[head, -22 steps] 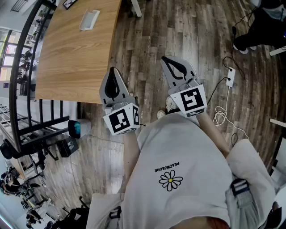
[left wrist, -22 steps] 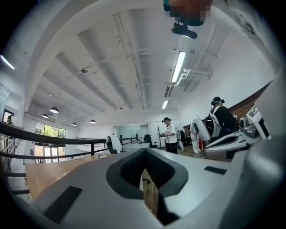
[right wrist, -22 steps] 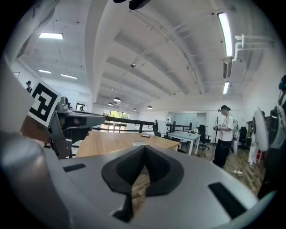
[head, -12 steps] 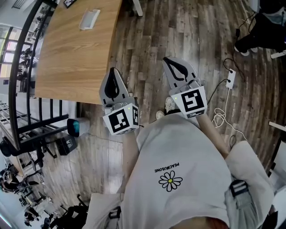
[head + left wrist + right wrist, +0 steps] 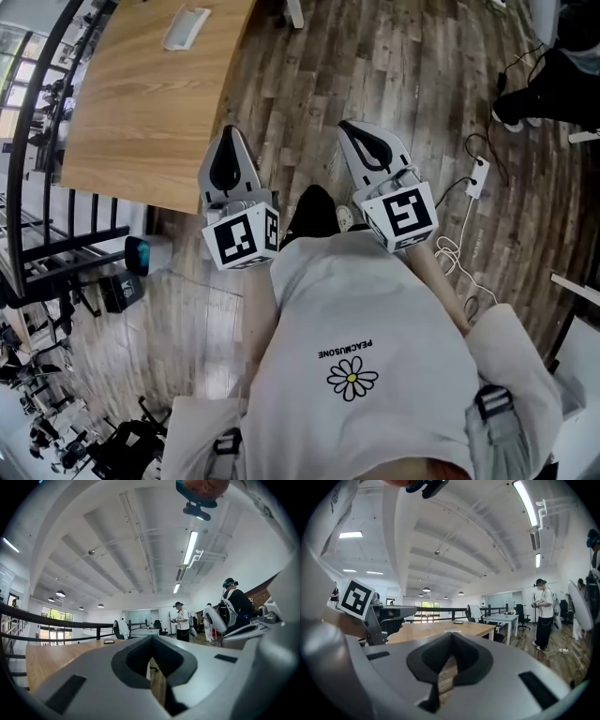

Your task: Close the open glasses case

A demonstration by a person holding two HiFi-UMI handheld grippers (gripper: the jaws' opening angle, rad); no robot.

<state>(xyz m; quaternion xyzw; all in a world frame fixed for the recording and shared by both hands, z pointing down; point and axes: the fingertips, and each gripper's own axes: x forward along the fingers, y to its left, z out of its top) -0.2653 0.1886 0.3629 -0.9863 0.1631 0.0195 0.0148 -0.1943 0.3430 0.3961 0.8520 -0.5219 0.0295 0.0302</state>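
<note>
The glasses case (image 5: 185, 25) is a pale open tray-like thing lying on the far part of the wooden table (image 5: 150, 103), well ahead of both grippers. From the right gripper view it is a small pale shape (image 5: 451, 629) on the tabletop. My left gripper (image 5: 228, 136) is held level over the floor, just off the table's near edge, with its jaws shut and nothing between them. My right gripper (image 5: 356, 127) hovers level over the plank floor to the right, also shut and empty. Both gripper views show closed jaws (image 5: 151, 639) (image 5: 451, 634) aimed across the room.
A black railing (image 5: 37, 187) runs along the table's left side. A power strip (image 5: 477, 175) and white cable (image 5: 455, 253) lie on the floor to the right. A dark shoe (image 5: 314, 211) shows between the grippers. People stand by desks (image 5: 543, 613) farther off.
The table and case have slid toward the top of the head view, and a dark shoe has appeared between the grippers. Both grippers stay shut and keep their pose.
</note>
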